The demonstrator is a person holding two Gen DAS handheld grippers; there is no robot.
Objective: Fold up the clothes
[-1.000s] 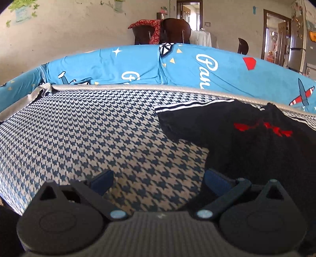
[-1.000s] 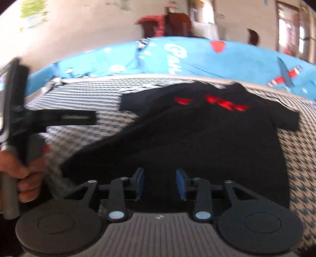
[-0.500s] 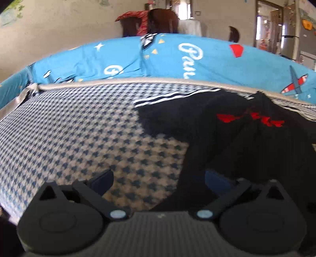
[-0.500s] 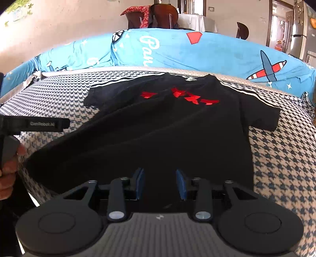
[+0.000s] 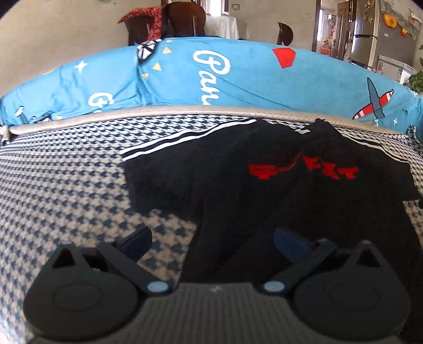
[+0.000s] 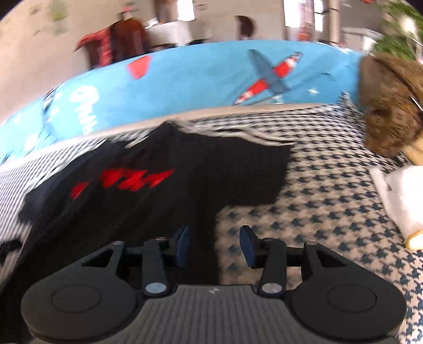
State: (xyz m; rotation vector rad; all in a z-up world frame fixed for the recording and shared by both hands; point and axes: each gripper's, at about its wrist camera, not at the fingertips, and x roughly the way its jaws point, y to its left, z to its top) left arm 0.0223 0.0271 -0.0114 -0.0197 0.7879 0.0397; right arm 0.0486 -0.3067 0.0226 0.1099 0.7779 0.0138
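Note:
A black T-shirt [image 5: 304,201] with a red chest print and white-striped sleeves lies spread flat on the houndstooth cover [image 5: 66,190]. My left gripper [image 5: 212,242] hangs open and wide over the shirt's left side edge, with its right finger [image 5: 288,242] above the black cloth and its left finger above the cover. In the blurred right wrist view the T-shirt [image 6: 158,201] fills the left half. My right gripper [image 6: 214,246] hovers over the shirt's right side edge, its jaws opening, with no cloth pinched between them.
A blue cushion [image 5: 238,76] with plane prints runs along the far edge of the cover. At the right lie a brown furry thing [image 6: 391,105] and a white folded cloth [image 6: 401,195]. Chairs [image 5: 185,18], doorways and a fridge [image 5: 370,31] stand behind.
Both grippers have slid to the right. The left one now straddles the shirt's left edge. The right one went from over the shirt's middle to its right edge, and its jaws widened.

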